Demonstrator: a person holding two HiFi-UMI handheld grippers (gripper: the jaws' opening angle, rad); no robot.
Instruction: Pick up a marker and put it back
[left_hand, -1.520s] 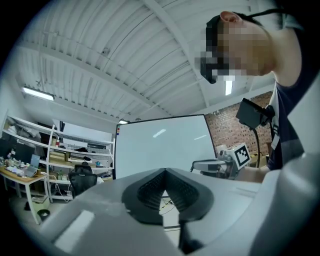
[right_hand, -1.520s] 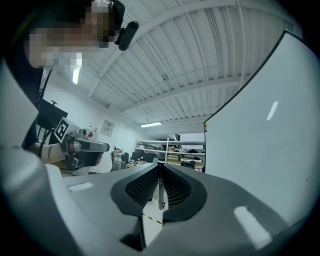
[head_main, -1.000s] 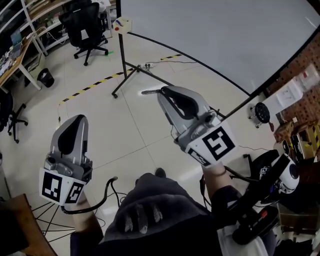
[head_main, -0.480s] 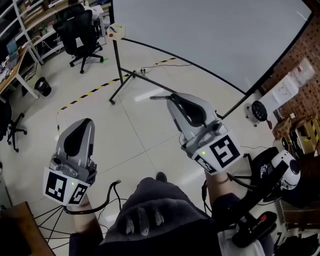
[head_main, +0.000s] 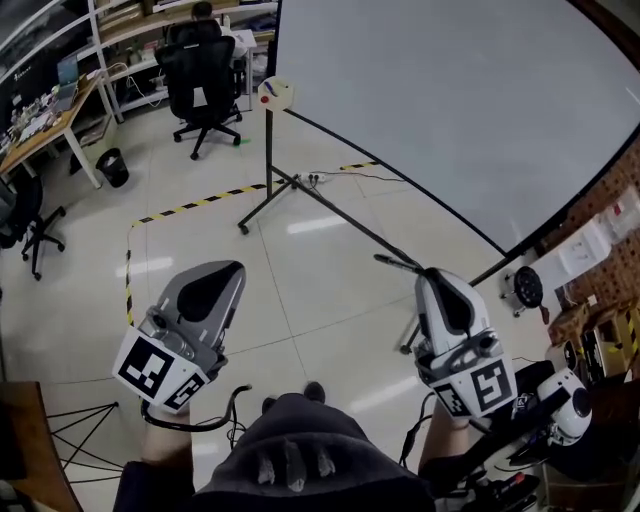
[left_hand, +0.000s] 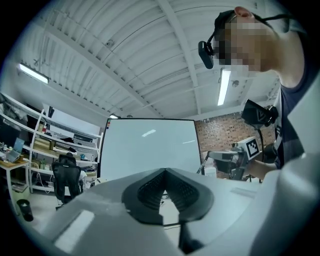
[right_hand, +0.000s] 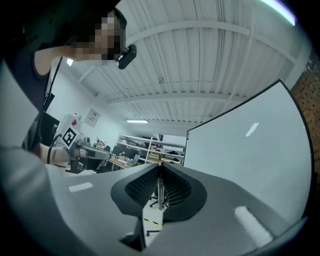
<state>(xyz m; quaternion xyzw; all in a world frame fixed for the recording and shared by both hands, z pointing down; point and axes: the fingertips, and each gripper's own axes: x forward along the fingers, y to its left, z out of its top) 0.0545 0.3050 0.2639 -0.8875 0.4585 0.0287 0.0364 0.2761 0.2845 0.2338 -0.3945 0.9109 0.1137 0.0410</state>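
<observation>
Closest in, the person's dark-trousered lap (head_main: 290, 455) fills the bottom of the head view, and a gripper juts forward on either side of it. The left gripper (head_main: 236, 268) has its jaws pressed together at the tips with nothing between them. Its cube (head_main: 160, 368) carries black-and-white square patterns and no words. The right gripper (head_main: 426, 274) is clenched on the marker (head_main: 396, 262), a slim dark stick pinched between the ribbed pads. The marker pokes out past the tips to the left, above the pale tiled floor (head_main: 320, 290). The right gripper's cube (head_main: 478, 385) shows another square pattern, shaped rather like a 5. Further off, a strip of yellow-and-black tape (head_main: 190, 207) crosses the tiles. Beyond it stands a black tripod stand (head_main: 268, 165), topped by a small pale plate (head_main: 275, 93) bearing a red dot and a blue streak. Just behind the stand a large whiteboard (head_main: 450, 100) stretches away to the right. To the left of the stand are a black office chair (head_main: 200, 75) with a white sheet on its back, a dark bin (head_main: 112, 165) and a wooden desk (head_main: 55, 125). White sheets (head_main: 600, 235) hang on the brick wall at the right, their print too small to read.
</observation>
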